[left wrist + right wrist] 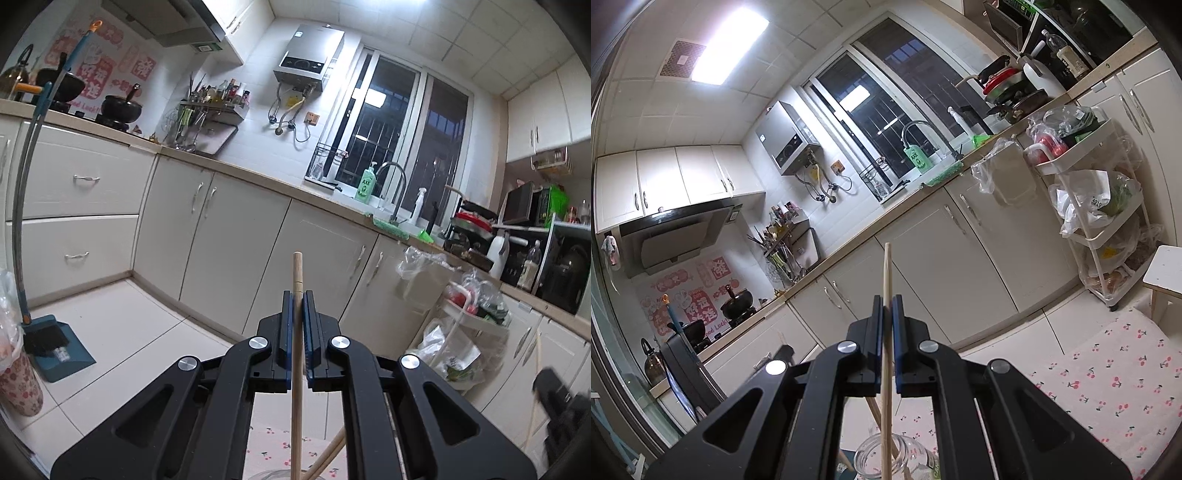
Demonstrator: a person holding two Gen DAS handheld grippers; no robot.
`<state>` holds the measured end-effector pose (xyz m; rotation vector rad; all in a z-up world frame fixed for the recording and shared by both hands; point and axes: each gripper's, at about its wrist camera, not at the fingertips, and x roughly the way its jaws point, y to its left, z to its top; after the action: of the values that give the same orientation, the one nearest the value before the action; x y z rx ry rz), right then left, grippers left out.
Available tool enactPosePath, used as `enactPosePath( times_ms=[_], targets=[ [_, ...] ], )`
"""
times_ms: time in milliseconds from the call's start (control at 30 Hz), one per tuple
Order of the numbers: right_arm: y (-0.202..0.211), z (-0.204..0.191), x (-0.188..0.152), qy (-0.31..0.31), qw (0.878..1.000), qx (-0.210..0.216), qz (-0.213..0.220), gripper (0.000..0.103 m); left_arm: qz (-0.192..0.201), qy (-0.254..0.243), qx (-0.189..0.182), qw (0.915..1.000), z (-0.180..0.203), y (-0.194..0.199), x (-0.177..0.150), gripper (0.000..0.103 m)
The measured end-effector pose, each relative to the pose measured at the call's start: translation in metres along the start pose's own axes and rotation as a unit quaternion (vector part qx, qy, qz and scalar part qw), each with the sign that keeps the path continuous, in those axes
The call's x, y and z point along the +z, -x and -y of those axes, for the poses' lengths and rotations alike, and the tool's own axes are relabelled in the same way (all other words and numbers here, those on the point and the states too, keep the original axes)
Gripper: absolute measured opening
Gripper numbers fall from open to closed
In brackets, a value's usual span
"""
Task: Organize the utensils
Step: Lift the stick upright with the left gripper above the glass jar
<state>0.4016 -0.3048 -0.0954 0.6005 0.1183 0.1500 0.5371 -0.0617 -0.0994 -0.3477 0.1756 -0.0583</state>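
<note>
My left gripper [297, 293] is shut on a wooden chopstick [296, 332] that runs upright between the blue pads, thick end up. Its lower end reaches a clear glass jar rim [280, 474] at the bottom edge, where another chopstick [328, 456] leans. My right gripper [887, 298] is shut on a thinner wooden chopstick [886, 332] that stands upright, its lower end inside a clear glass jar [882, 458] below. More chopsticks [873, 410] lean in that jar. The right gripper also shows blurred at the right edge of the left wrist view [561, 398].
A table with a cherry-print cloth [1108, 384] lies below both grippers. Kitchen cabinets [229, 229] and a countertop with sink run behind. A white trolley with bags [1089, 206], a white stool [1163, 273], and a broom with dustpan [55, 343] stand on the floor.
</note>
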Motion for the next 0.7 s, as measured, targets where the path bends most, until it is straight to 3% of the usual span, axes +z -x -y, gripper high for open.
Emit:
enactPosePath(
  times_ms=[267,467,700],
  targets=[
    [-0.013,0.001,-0.004,-0.002,1.0,0.002,0.001,0.006,-0.023,0.001,0.0,0.9997,-0.01,-0.01,-0.024,0.005],
    [-0.028,0.003,-0.012,-0.012,1.0,-0.002,-0.009,0.006,-0.058,-0.006,-0.022,0.9981,-0.015,-0.01,-0.045,0.005],
    [-0.04,0.007,-0.02,-0.021,1.0,-0.003,-0.023,0.006,-0.077,-0.001,-0.028,0.9966,-0.024,-0.007,-0.051,0.005]
  ],
)
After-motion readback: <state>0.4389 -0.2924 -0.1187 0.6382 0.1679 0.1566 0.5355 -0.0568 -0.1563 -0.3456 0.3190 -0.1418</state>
